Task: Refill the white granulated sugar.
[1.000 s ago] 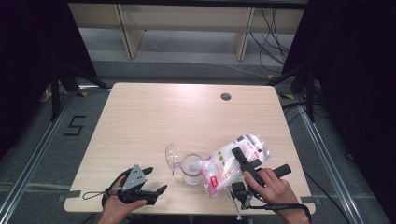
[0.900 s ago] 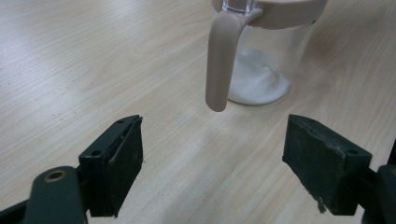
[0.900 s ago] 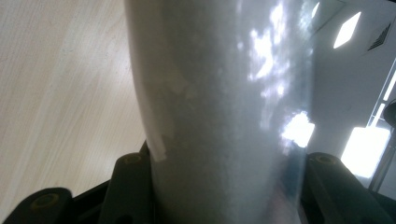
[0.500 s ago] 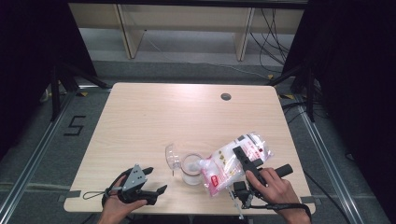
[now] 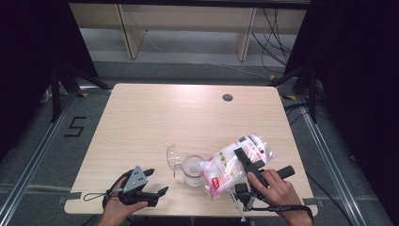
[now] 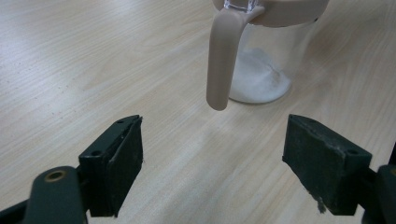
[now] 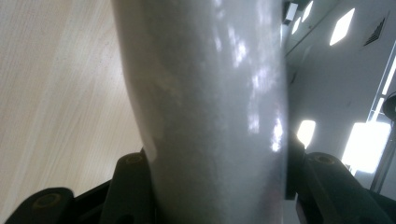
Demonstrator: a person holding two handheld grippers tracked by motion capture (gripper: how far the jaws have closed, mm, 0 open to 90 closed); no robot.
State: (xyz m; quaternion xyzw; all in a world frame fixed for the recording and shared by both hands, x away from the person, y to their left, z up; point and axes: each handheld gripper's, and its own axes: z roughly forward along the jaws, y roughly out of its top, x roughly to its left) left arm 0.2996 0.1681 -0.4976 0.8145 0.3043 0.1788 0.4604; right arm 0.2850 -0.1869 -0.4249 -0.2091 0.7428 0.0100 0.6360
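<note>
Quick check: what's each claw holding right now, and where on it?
The right claw clamps the bag of white powder across its middle, tipped toward the clear jar. The left claw stands open, holding nothing.

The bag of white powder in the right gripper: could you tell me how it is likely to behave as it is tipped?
The bag probably stays floppy: it sags around the right gripper. Its glossy film may be slippery. The powder likely shifts toward the mouth over the jar, moving its weight.
</note>
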